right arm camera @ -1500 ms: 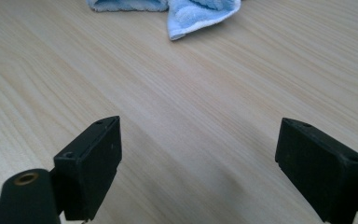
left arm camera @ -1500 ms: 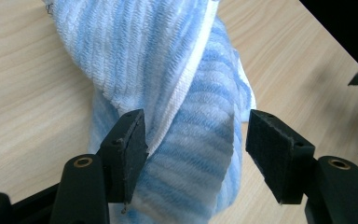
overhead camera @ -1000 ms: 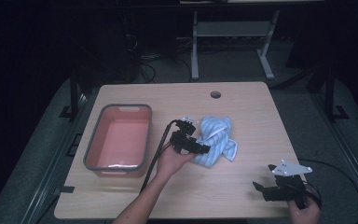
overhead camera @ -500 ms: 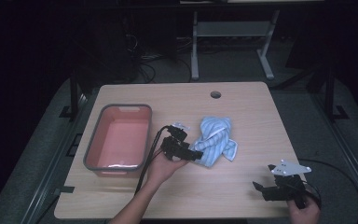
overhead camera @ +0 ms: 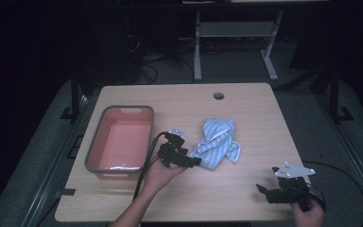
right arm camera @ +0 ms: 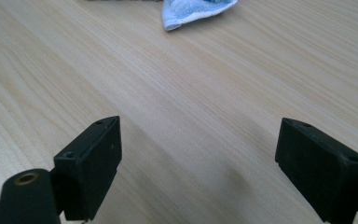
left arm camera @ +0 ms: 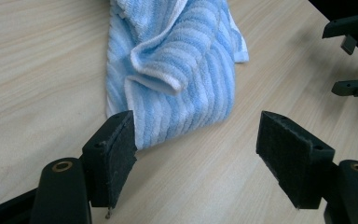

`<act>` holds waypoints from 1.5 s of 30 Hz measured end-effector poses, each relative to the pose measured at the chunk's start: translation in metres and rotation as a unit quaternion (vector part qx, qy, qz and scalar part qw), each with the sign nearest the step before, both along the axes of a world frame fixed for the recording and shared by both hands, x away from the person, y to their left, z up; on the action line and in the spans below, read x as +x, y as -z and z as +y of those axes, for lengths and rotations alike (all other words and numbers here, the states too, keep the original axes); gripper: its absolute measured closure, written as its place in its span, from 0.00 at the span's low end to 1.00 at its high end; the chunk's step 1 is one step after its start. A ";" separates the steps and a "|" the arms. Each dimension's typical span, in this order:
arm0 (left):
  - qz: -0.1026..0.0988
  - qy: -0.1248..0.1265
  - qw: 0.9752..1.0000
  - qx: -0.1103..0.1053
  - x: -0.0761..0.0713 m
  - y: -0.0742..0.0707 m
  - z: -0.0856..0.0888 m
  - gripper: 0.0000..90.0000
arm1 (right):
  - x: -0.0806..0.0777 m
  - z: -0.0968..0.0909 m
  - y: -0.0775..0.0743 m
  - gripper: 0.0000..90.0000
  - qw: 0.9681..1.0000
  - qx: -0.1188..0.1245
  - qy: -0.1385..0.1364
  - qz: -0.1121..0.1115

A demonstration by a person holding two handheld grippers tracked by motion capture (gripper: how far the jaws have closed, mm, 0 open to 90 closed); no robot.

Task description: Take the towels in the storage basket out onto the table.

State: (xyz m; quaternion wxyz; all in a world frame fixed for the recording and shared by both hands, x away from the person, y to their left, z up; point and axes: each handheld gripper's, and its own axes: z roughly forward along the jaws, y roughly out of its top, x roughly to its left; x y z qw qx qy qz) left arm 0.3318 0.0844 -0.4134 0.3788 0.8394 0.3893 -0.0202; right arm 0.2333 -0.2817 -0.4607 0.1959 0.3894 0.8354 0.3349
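A crumpled blue-and-white striped towel (overhead camera: pixel 217 142) lies on the wooden table (overhead camera: pixel 246 113), right of centre. My left gripper (overhead camera: pixel 190 157) is at the towel's left edge, pointing at it with its jaws open. In the left gripper view the towel (left arm camera: pixel 186 60) lies just beyond the open left gripper (left arm camera: pixel 196 154), its near hem beside one pad (left arm camera: pixel 119 154), with bare wood between the pads. My right gripper (overhead camera: pixel 264 193) rests open near the front right corner. In the right gripper view a corner of the towel (right arm camera: pixel 196 9) lies far ahead of the open right gripper (right arm camera: pixel 198 163).
A pink tub with a grey rim (overhead camera: pixel 120 142) stands at the table's left side, close to my left hand. A cable hole (overhead camera: pixel 218 96) sits near the far edge. The other gripper's jaws (left arm camera: pixel 354 56) show at the upper right of the left gripper view.
My left gripper has drawn back from the towel, leftward and toward the person. The towel stays on the table. The right gripper has not moved.
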 end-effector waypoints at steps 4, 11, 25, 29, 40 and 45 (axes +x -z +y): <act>-0.004 0.003 1.000 0.001 -0.005 0.003 0.001 0.31 | -0.001 0.000 0.000 0.15 1.000 -0.001 0.000 0.000; -0.004 0.003 1.000 -0.005 -0.013 0.006 0.007 0.31 | -0.001 0.000 0.000 0.15 1.000 -0.001 0.000 0.000; -0.014 0.003 1.000 -0.009 -0.030 0.013 0.018 0.30 | -0.001 0.001 0.001 0.15 1.000 -0.001 0.000 0.001; -0.020 -0.006 1.000 -0.008 -0.037 0.018 0.020 0.29 | -0.001 0.001 0.001 0.15 1.000 -0.002 0.000 0.002; -0.020 -0.003 1.000 -0.011 -0.050 0.020 0.027 0.29 | -0.002 0.002 0.001 0.15 1.000 -0.003 0.000 0.002; -0.022 -0.004 1.000 -0.009 -0.057 0.021 0.031 0.29 | -0.002 0.002 0.001 0.15 1.000 -0.004 0.000 0.001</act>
